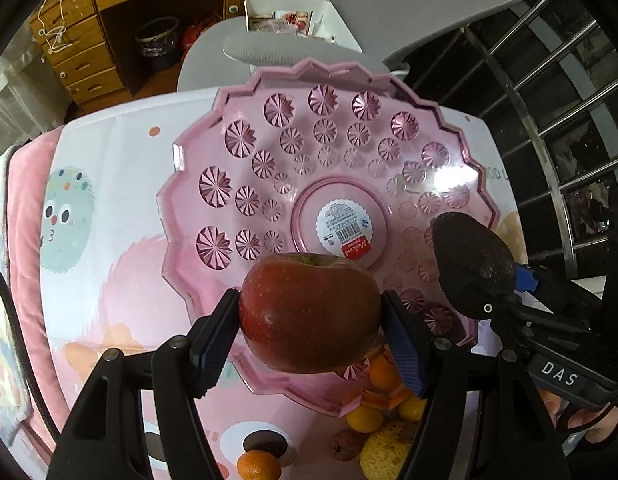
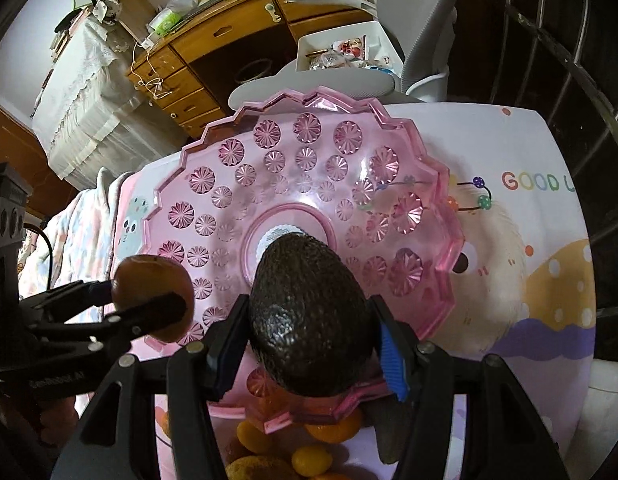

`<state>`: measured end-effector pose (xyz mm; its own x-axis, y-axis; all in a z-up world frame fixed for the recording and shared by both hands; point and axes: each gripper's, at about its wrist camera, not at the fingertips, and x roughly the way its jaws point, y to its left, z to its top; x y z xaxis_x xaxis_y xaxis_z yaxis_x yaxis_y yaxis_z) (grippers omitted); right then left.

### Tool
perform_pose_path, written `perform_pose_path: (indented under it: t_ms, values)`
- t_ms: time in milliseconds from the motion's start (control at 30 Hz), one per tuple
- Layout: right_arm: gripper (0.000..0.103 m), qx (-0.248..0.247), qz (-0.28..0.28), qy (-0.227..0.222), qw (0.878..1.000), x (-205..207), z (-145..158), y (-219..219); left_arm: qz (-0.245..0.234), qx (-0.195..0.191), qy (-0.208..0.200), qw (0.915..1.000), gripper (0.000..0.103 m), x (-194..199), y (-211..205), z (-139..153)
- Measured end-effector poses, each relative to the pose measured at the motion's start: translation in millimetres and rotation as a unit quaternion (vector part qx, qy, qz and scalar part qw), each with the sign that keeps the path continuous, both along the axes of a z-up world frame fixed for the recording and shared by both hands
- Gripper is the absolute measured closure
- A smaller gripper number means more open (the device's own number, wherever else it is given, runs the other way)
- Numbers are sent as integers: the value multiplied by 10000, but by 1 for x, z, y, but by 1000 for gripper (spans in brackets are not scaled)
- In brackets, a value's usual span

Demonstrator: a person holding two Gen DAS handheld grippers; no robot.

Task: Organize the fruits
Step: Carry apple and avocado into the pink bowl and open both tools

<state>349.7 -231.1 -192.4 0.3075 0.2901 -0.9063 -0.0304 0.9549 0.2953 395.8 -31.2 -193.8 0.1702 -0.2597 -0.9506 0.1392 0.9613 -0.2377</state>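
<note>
A pink faceted plastic fruit bowl (image 1: 245, 168) (image 2: 229, 168) stands empty on the cartoon-print tablecloth (image 1: 109, 208) (image 2: 529, 280). My left gripper (image 1: 309, 320) is shut on a red apple (image 1: 309, 312) above the bowl's near side. In the right wrist view that apple (image 2: 151, 292) and the left gripper (image 2: 149, 308) show at the left. My right gripper (image 2: 309, 332) is shut on a dark avocado (image 2: 305, 312), held over the bowl's near edge. From the left wrist, the avocado (image 1: 473, 260) and right gripper (image 1: 493, 280) sit at the right.
Loose fruit lies on the cloth by the bowl's near rim: small oranges (image 1: 383, 372) (image 2: 333, 428), yellow citrus (image 1: 363, 418) (image 2: 311, 460), a yellow pear (image 1: 389, 452). Beyond the table are a grey chair (image 1: 349, 16), a wooden desk (image 2: 229, 40) and metal railings (image 1: 549, 100).
</note>
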Motion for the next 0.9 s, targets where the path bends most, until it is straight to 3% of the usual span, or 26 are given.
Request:
perform_pose_path:
  t_ms: [200,300,400,600,900]
  values:
    - [44,160,-52,-229,9996,2,10,-3,91,-54,172,9998,34,5,3,-6]
    - [44,110,2,-297,9995,3,18,-3,217,-90,24,9997,13,6,6,0]
    - [44,147,-34,-301,9994,-1,23,-9,246,-246,-219,9992,13,6,7,17]
    - [44,209,-57,-348,9992,-17,38,-18,352,-166,-481,9981,13,-4,6,47]
    - [44,394,-124,-398,9984,-72,66,-39,587,-76,-685,9959,13,-53,2,89]
